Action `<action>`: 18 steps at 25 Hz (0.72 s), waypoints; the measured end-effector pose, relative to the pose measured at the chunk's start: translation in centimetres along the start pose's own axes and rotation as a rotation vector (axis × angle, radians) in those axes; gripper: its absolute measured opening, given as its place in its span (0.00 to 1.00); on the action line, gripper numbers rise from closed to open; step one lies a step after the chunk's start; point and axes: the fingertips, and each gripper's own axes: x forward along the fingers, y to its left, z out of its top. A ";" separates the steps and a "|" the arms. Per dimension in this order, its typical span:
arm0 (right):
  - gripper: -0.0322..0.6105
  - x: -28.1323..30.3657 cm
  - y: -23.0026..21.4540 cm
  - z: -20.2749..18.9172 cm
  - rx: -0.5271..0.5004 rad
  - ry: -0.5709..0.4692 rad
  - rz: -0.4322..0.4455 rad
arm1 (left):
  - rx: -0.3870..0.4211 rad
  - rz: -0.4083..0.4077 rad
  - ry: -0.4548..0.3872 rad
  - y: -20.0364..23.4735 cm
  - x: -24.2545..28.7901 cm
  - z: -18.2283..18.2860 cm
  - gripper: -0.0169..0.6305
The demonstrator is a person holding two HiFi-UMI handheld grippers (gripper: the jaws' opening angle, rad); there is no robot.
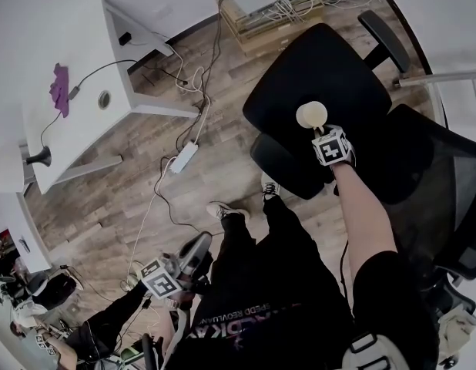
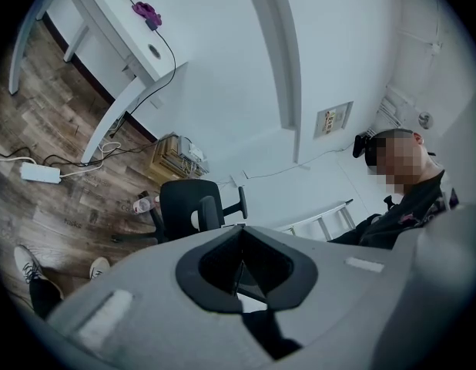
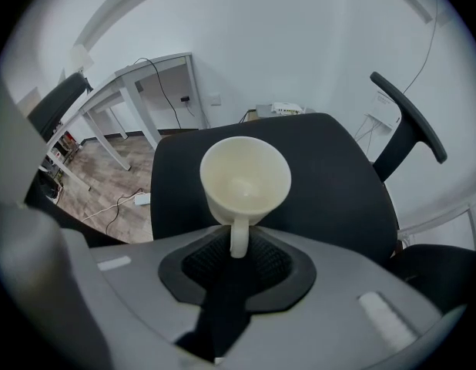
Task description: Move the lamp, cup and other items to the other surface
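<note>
Our right gripper (image 3: 238, 257) pinches the handle of the one cup (image 3: 244, 177), which lies at 12 o'clock from its jaws, mouth towards us, over the seat of the single black chair (image 3: 338, 183) (whether its base touches, we cannot tell). Our left gripper (image 2: 239, 262) is closed on nothing, at 7 o'clock in the head view, so the right is nearer. One white worktop (image 1: 76, 129) stands at 10 o'clock; we see no lamp

Cream cup (image 3: 244, 177), black chair seat (image 3: 338, 183), white desk (image 1: 76, 122), purple cloth (image 1: 59, 89), brown wood-plank floor (image 1: 169, 199)
</note>
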 end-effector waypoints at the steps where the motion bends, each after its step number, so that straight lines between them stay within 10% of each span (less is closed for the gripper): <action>1: 0.17 0.1 0.3 0.0 -0.001 -0.004 0.012 | -0.003 0.000 -0.002 0.0 0.0 0.1 0.03; 18: 0.14 -5.1 -2.6 -3.5 0.070 0.010 -0.040 | 0.025 -0.066 -0.072 -1.2 0.0 -0.4 0.03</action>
